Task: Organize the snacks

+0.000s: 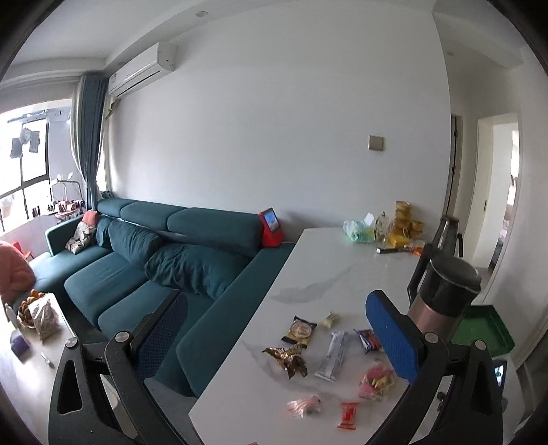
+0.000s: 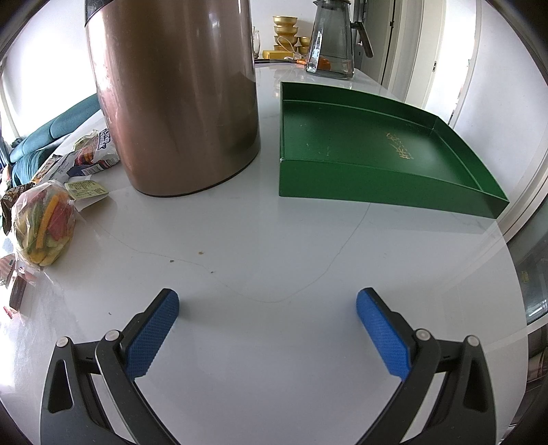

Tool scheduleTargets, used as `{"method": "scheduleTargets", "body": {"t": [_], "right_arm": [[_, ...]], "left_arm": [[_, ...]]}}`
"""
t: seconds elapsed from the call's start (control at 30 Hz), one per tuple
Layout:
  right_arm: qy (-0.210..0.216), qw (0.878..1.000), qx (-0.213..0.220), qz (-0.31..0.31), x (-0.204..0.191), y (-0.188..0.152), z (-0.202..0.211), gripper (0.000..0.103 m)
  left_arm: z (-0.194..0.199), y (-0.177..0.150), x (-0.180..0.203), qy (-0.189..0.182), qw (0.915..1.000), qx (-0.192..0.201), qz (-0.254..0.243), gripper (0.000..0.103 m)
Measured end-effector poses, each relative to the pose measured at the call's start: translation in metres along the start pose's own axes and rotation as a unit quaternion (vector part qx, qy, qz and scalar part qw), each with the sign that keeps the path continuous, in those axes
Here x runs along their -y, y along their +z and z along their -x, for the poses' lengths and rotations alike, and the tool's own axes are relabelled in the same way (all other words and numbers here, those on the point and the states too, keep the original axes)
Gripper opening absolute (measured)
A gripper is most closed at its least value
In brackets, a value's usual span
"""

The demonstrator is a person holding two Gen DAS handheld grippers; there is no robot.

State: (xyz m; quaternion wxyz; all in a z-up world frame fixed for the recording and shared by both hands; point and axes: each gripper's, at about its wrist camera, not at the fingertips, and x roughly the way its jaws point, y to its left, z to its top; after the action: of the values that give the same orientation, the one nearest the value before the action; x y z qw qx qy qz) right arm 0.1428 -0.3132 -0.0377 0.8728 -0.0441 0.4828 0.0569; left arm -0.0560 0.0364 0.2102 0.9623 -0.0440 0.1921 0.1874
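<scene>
- a white marble-look table [image 2: 260, 246] carries everything; a teal sofa [image 1: 164, 260] runs along its far side in the left wrist view.
- a tall copper-coloured flask [image 2: 174, 92] with a black top stands upright on the table, just left of the green tray [image 2: 373, 185].
- the green tray sits flat near the table's right edge, with gold lettering on its floor and nothing inside.
- a clear glass jug [image 2: 330, 41] stands behind the tray, with stacked gold bowls [image 2: 286, 32] beside it.
- the right gripper [image 2: 267, 328] hovers low over bare tabletop in front of the flask and tray, fingers spread wide, holding nothing.
- the left gripper [image 1: 277, 339] is raised over the table's sofa-side edge, fingers likewise wide apart and empty.
- the snacks lie scattered left of the flask, apart from the tray: a clear bag of coloured strips [image 2: 44, 226], a silver bar wrapper [image 1: 332, 356], a black-and-gold packet [image 1: 299, 330], a gold foil packet [image 1: 287, 357], a blue packet [image 1: 368, 340], a pink sweet [image 1: 303, 405] and a small red sweet [image 1: 348, 415].
</scene>
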Motion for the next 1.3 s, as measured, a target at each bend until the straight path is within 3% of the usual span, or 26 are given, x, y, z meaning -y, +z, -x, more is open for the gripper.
{"method": "scheduleTargets", "body": {"t": [0.3,0.47,0.53,0.8,0.83,0.9,1.0,1.03,1.13,1.3], "right_arm": [[0.008,1.000,0.000,0.009,0.000,0.001,0.000,0.103],[0.041,0.997,-0.029,0.056,-0.004,-0.004,0.006,0.103],[0.055,0.997,-0.015,0.056,-0.006,-0.007,0.020,0.103],[0.055,0.987,0.147,0.025,-0.030,0.008,0.153,0.103],[0.047,0.983,0.177,0.028,-0.036,0.007,0.174,0.103],[-0.017,0.965,0.258,0.037,-0.050,0.004,0.220,0.103],[-0.083,0.935,0.344,0.026,-0.065,-0.012,0.257,0.103],[-0.081,0.939,0.334,0.009,-0.068,-0.013,0.257,0.103],[-0.020,0.977,0.214,0.016,-0.075,-0.007,0.222,0.103],[-0.006,0.995,0.102,0.020,-0.097,-0.013,0.176,0.103]], "left_arm": [[-0.004,-0.018,0.007,0.034,0.9988,-0.034,-0.013,0.102],[-0.017,-0.029,-0.007,0.009,0.9990,-0.043,-0.001,0.102],[-0.023,-0.033,-0.012,-0.006,0.9991,-0.042,0.003,0.102],[-0.041,-0.043,-0.020,-0.088,0.9947,-0.051,-0.018,0.102],[-0.044,-0.043,-0.020,-0.095,0.9938,-0.053,-0.024,0.102],[-0.046,-0.040,-0.020,-0.103,0.9925,-0.051,-0.042,0.102],[-0.050,-0.038,-0.022,-0.119,0.9901,-0.051,-0.054,0.102],[-0.052,-0.038,-0.023,-0.123,0.9896,-0.053,-0.053,0.102],[-0.061,-0.043,-0.020,-0.132,0.9867,-0.071,-0.063,0.102],[-0.074,-0.063,-0.013,-0.160,0.9765,-0.116,-0.086,0.102]]}}
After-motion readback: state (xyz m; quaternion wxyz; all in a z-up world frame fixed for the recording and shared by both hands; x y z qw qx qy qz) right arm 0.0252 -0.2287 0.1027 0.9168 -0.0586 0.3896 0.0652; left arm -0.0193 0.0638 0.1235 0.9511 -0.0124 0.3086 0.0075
